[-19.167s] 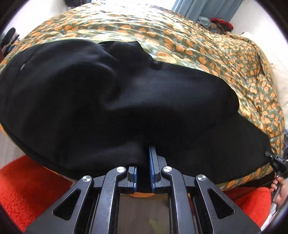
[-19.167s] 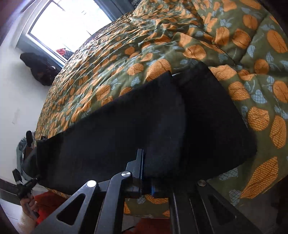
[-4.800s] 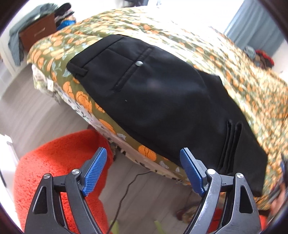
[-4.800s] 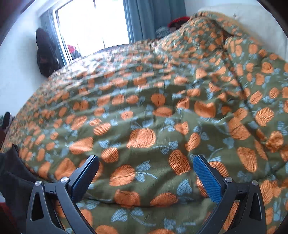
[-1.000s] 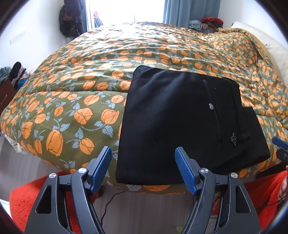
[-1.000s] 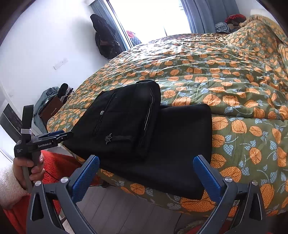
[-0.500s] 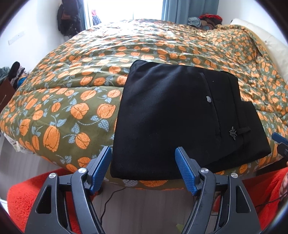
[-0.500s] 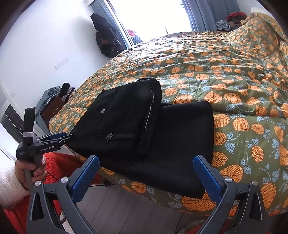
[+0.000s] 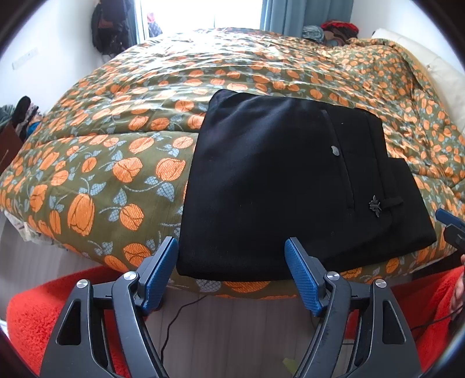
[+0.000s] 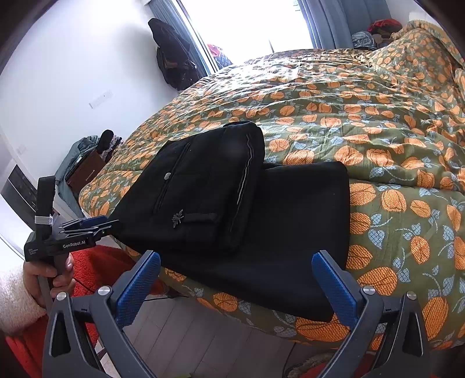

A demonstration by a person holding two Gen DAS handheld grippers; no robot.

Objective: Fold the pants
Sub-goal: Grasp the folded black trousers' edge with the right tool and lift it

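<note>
Both claws released, nothing in either. My left gripper (image 9: pixel 231 272) hangs over the floor just off the bed's near edge, blue pads (image 9: pixel 159 270) spread wide. My right gripper (image 10: pixel 237 286) sits the same way, jaws wide apart, pads off the fabric.

Right wrist view also catches the left gripper from the side (image 10: pixel 87 225), low left, held in the person's hand (image 10: pixel 51 274); its tips sit just beside the near corner of the pants, contact unclear.

Red fluffy rug (image 9: pixel 32 314) and pale plank floor (image 9: pixel 232 334) below me, a thin black cable (image 9: pixel 180 317) running across the boards.

Pants (image 9: pixel 290 186) are black, folded into a compact rectangle, lying flat on the near edge of the bed, front edge right at the mattress lip. Waist section with the back pocket button (image 9: pixel 335 150) and a small metal charm (image 9: pixel 375 205) on a belt loop sits on top; lower layer sticks out past it on the right side (image 10: pixel 305 221).

Under them, olive quilt with orange flowers (image 9: pixel 122 162) covers the whole bed. Beyond: bright window with blue curtains (image 9: pixel 279 14), dark clothes hanging on the wall (image 10: pixel 174 61), a pile of clothes at the far corner (image 9: pixel 334 30).
</note>
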